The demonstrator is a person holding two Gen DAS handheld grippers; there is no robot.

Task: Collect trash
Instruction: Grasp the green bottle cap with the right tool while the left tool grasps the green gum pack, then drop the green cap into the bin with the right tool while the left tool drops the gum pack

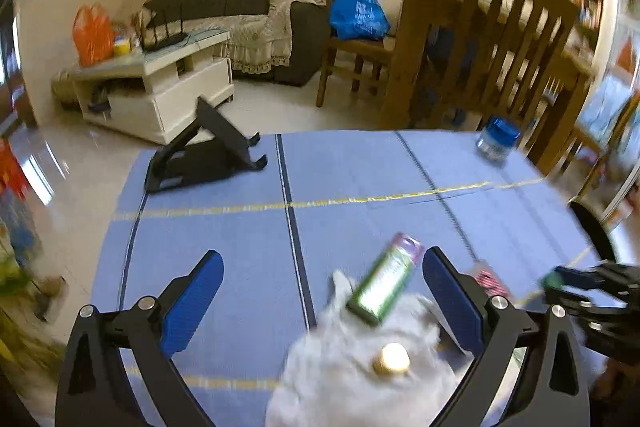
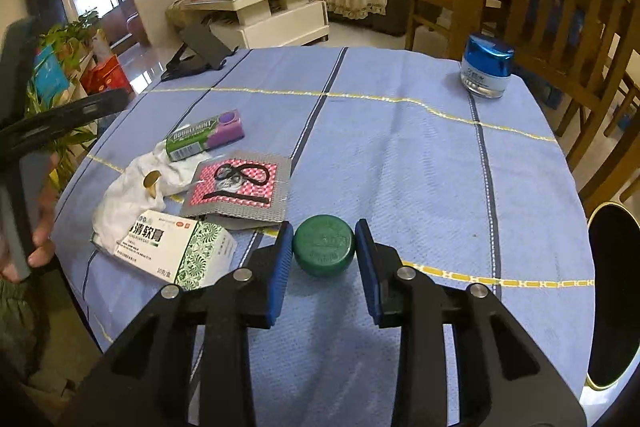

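Blk grippers (image 2: 324, 247), blue pads (image 2: 278, 271), silver screws

Your left gripper (image 1: 320, 291) hangs wide open over the gum pack (image 1: 386, 279), crumpled tissue (image 1: 352, 367) and gold cap (image 1: 392, 359).

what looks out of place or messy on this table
A litter cluster sits at the tablecloth's left edge: crumpled white tissue, a gum pack lying across it, an opened foil packet and a medicine box. The blue-lidded jar stands upright, apart.
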